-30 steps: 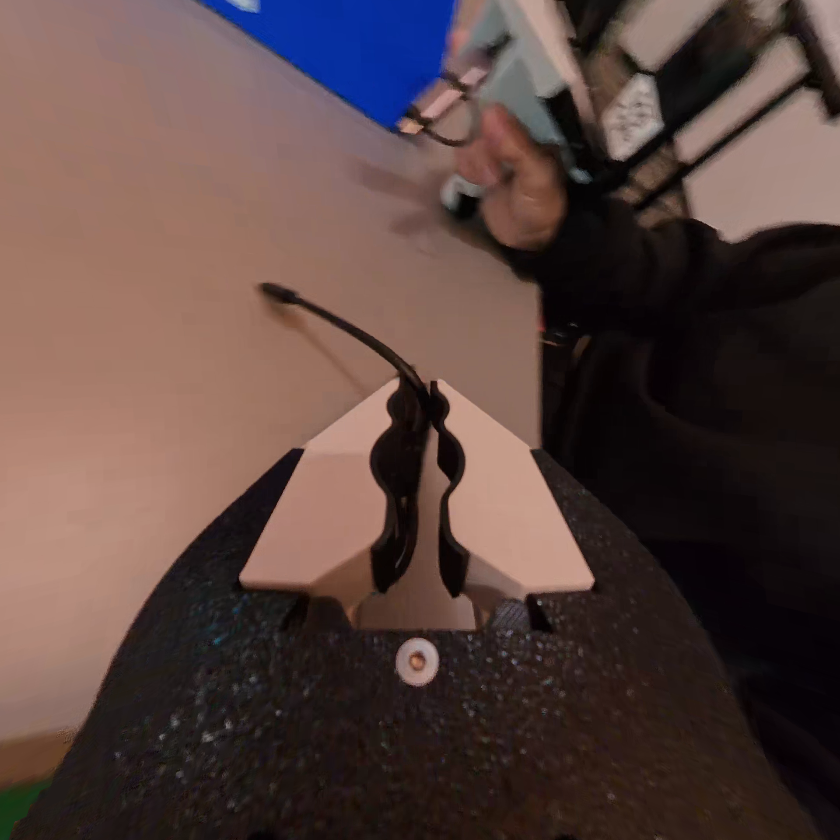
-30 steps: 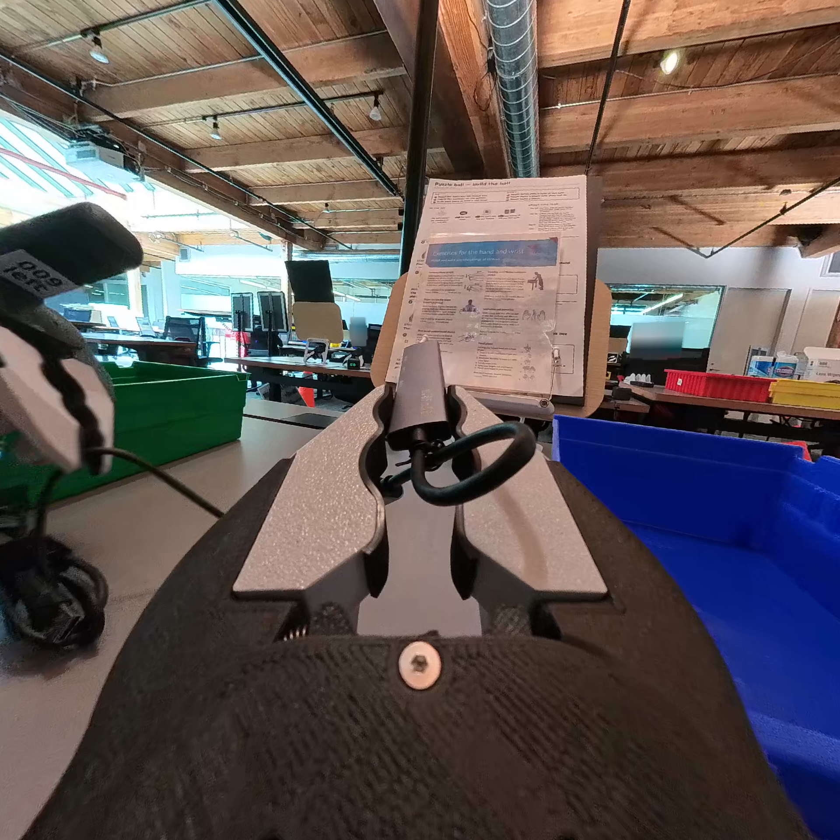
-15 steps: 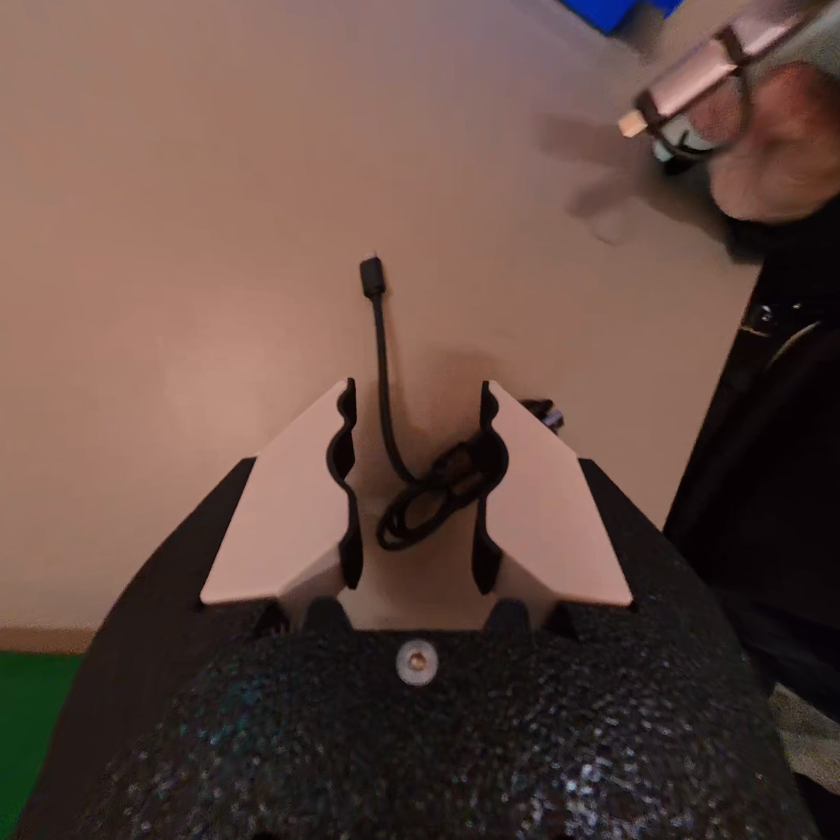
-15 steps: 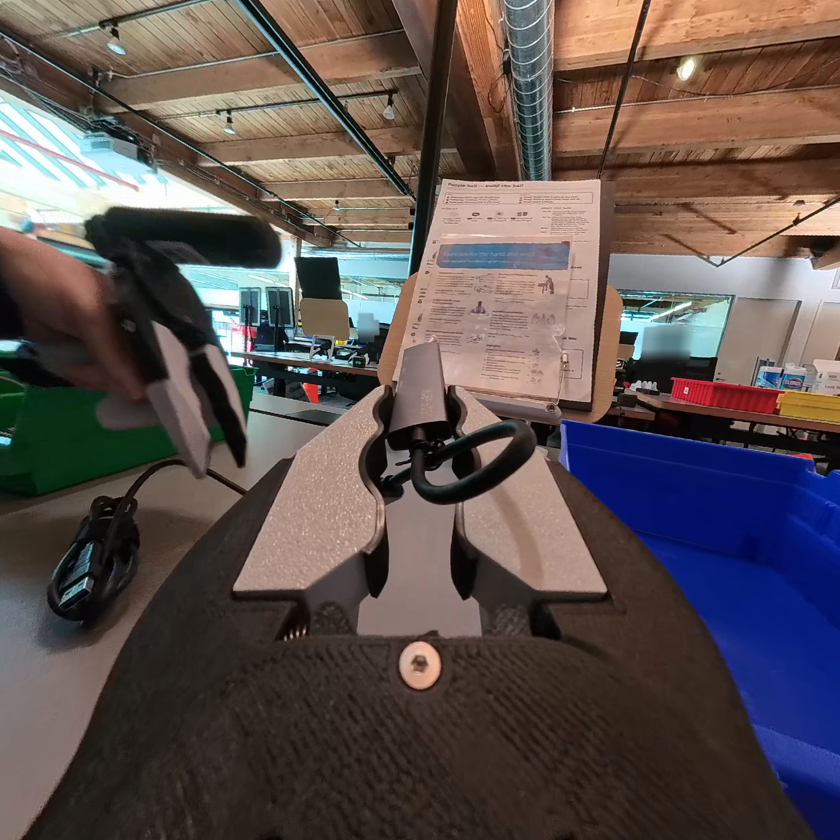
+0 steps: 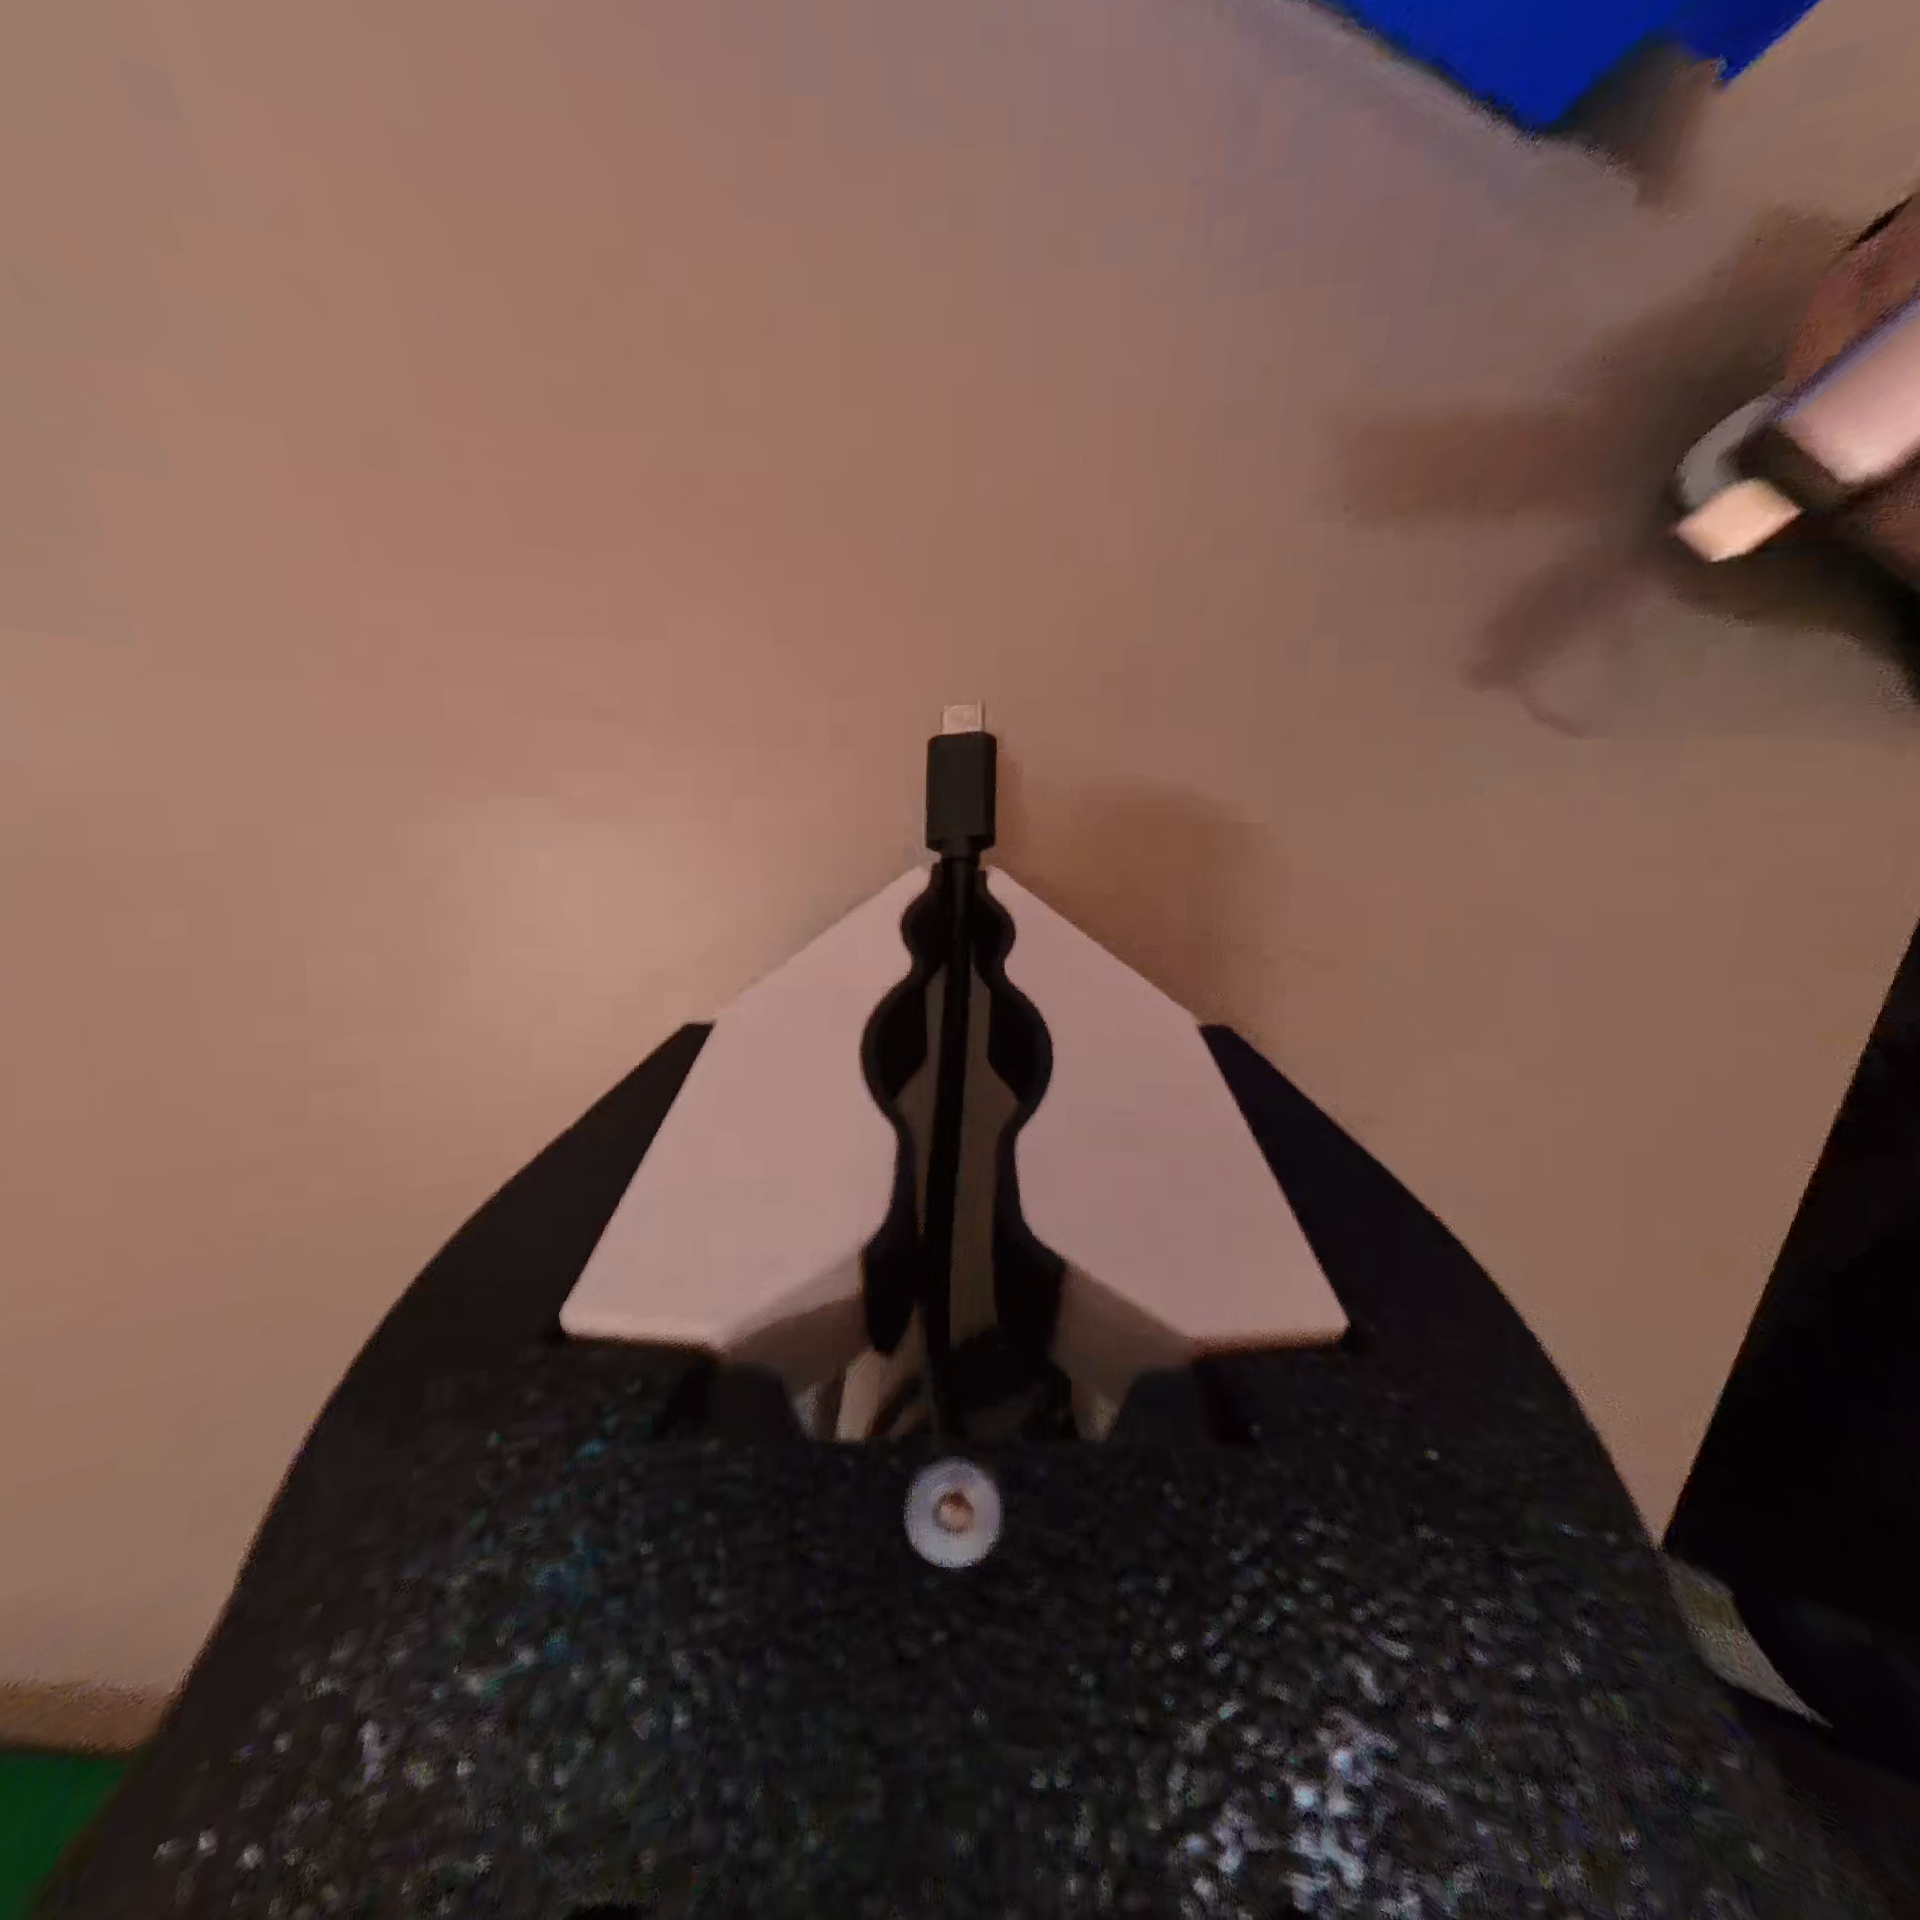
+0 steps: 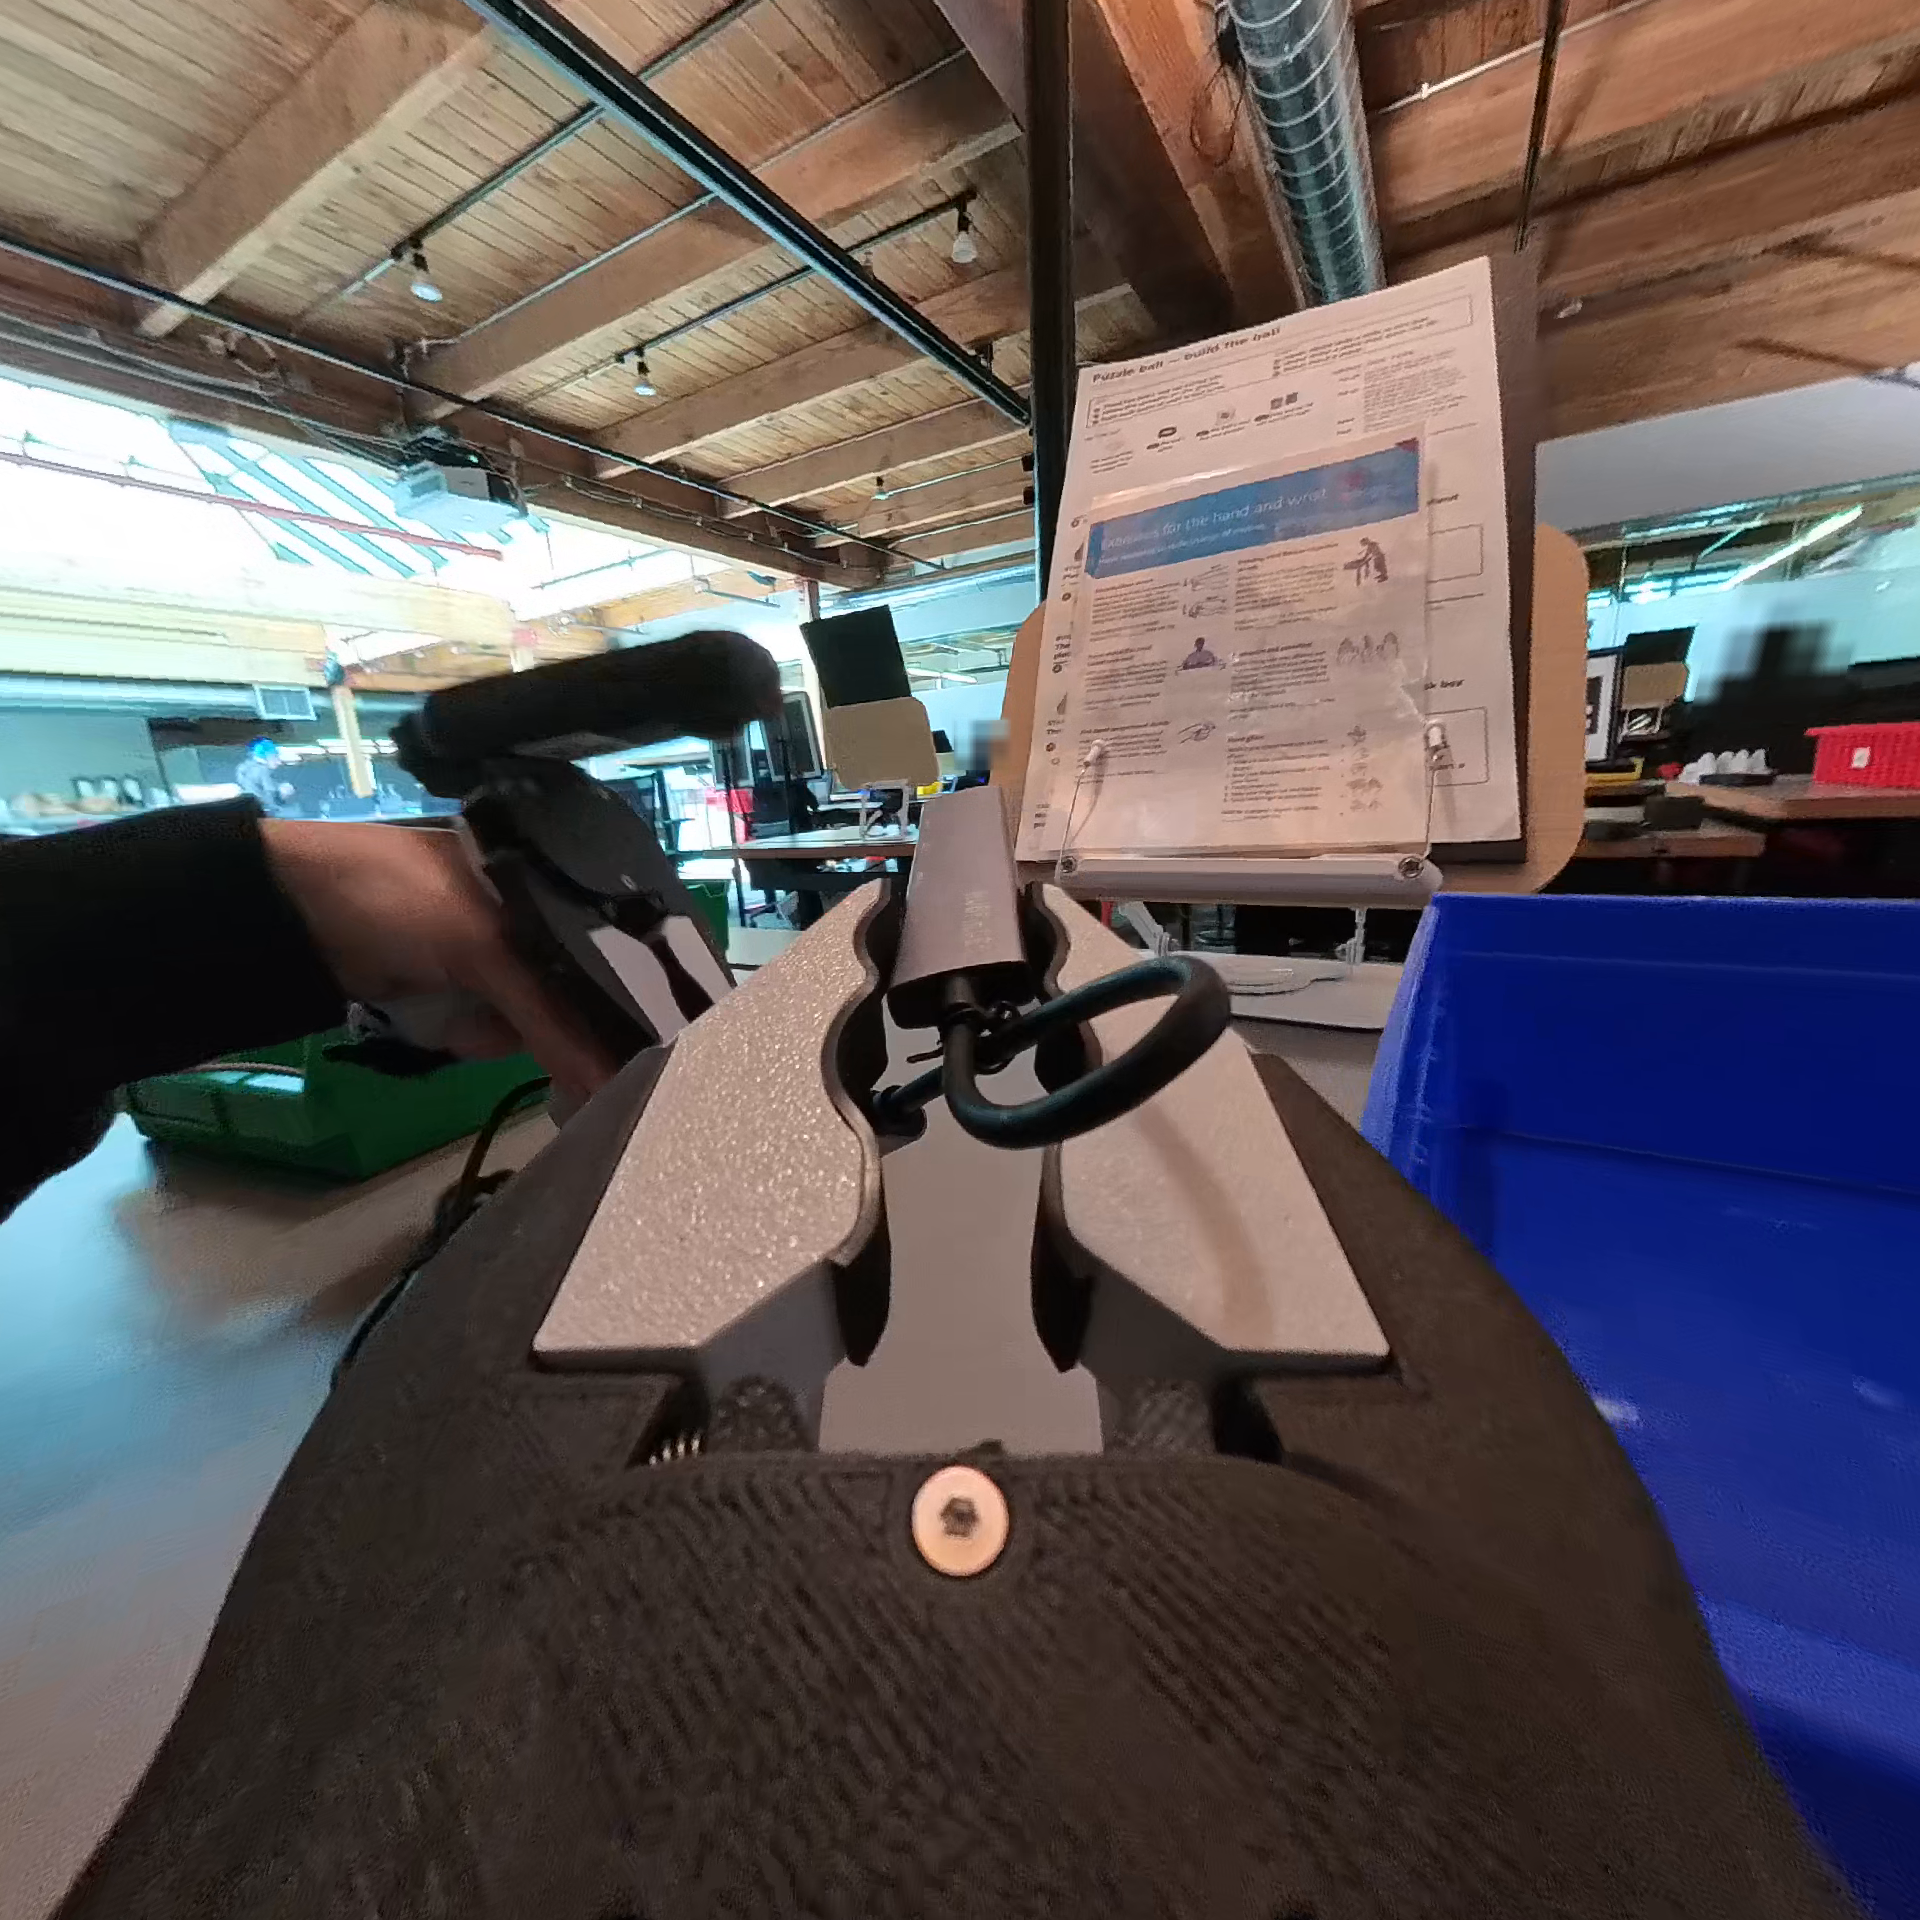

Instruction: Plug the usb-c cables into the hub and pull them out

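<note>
In the left wrist view, the left gripper [image 5: 958,883] is seen with its jaws closed on a thin black USB-C cable [image 5: 948,1122]. The cord is pinched at the very tips and runs straight back down the gap between the two pale fingers [image 5: 769,1174] toward the gripper's body. The cable's black USB-C plug [image 5: 960,790] sticks out just beyond the tips, pointing away from the camera, its small metal end free above the beige table [image 5: 520,468]. At the far right edge of that view, the blurred end of the hub [image 5: 1745,514] is seen, well apart from the plug.

In the right wrist view, the right gripper [image 6: 961,914] is seen with its jaws clamped on a dark grey USB-C hub [image 6: 961,894], which is held lengthwise between the tips with its far end projecting past them. At the hub's near end, its own short black cord [image 6: 1091,1049] curls in a loop that lies across the right finger. To the left, the left gripper [image 6: 634,935] is seen, blurred, held by a hand [image 6: 416,935] in a dark sleeve, and a black cord trails down from it to the table [image 6: 125,1299].

A blue bin [image 6: 1662,1195] stands just right of the right gripper; only bare blue walls and floor are seen inside it. A green bin [image 6: 343,1112] sits farther left on the table; its contents cannot be made out. Beyond the hub, a stand with printed sheets [image 6: 1268,623] is propped upright.
</note>
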A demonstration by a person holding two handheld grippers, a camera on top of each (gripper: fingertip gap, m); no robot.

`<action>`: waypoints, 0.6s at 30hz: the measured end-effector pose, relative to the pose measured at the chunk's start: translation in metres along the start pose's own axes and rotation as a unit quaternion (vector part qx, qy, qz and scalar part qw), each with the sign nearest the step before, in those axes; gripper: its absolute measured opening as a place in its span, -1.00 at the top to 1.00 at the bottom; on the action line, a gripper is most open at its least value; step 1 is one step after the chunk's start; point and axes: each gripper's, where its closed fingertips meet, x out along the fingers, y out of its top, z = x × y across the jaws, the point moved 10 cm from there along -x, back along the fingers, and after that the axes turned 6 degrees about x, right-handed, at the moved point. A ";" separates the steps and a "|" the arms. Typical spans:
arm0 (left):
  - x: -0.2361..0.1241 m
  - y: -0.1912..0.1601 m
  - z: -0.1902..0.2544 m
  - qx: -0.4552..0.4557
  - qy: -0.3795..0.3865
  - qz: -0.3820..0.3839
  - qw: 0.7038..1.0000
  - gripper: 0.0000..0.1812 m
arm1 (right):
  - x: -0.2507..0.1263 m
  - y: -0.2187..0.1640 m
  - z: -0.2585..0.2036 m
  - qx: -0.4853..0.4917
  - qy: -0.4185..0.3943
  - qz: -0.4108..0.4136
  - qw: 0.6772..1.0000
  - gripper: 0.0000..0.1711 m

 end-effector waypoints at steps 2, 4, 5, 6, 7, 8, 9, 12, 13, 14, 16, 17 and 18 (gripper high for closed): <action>-0.017 0.010 0.022 0.020 0.044 0.034 0.998 0.98 | -0.001 0.000 0.001 0.017 -0.002 0.000 1.000 0.74; -0.034 0.019 0.046 0.043 0.091 0.060 0.993 0.99 | -0.002 0.000 0.001 0.033 0.000 -0.003 0.999 0.74; -0.042 0.024 0.058 0.052 0.111 0.077 0.990 0.99 | -0.002 0.000 0.000 0.038 0.004 -0.003 0.999 0.73; -0.048 0.028 0.069 0.060 0.123 0.092 0.986 0.99 | -0.003 0.000 -0.001 0.046 0.006 -0.002 0.999 0.74; -0.052 0.031 0.078 0.064 0.136 0.101 0.984 0.99 | -0.003 0.000 -0.002 0.054 0.005 -0.003 0.999 0.74; -0.055 0.034 0.085 0.066 0.152 0.108 0.980 0.99 | -0.004 0.000 -0.002 0.057 0.002 -0.004 0.998 0.74; -0.057 0.036 0.091 0.068 0.169 0.113 0.977 0.99 | -0.004 0.000 -0.003 0.058 -0.004 -0.007 0.998 0.74; -0.058 0.042 0.106 0.075 0.198 0.125 0.969 0.99 | -0.007 0.000 -0.007 0.051 -0.025 -0.022 0.998 0.74; -0.057 0.044 0.110 0.075 0.190 0.124 0.971 0.99 | -0.007 0.001 -0.009 0.045 -0.025 -0.024 0.998 0.74; -0.055 0.045 0.114 0.073 0.179 0.126 0.973 0.99 | -0.008 0.001 -0.012 0.041 -0.025 -0.028 0.998 0.74; -0.053 0.047 0.116 0.061 0.169 0.126 0.976 0.99 | -0.007 0.001 -0.017 0.037 -0.026 -0.032 0.998 0.74; -0.052 0.047 0.116 0.056 0.167 0.127 0.976 0.99 | -0.007 0.002 -0.019 0.036 -0.027 -0.032 0.998 0.74; -0.052 0.047 0.116 0.050 0.164 0.131 0.976 0.99 | -0.007 0.003 -0.020 0.038 -0.027 -0.031 0.998 0.74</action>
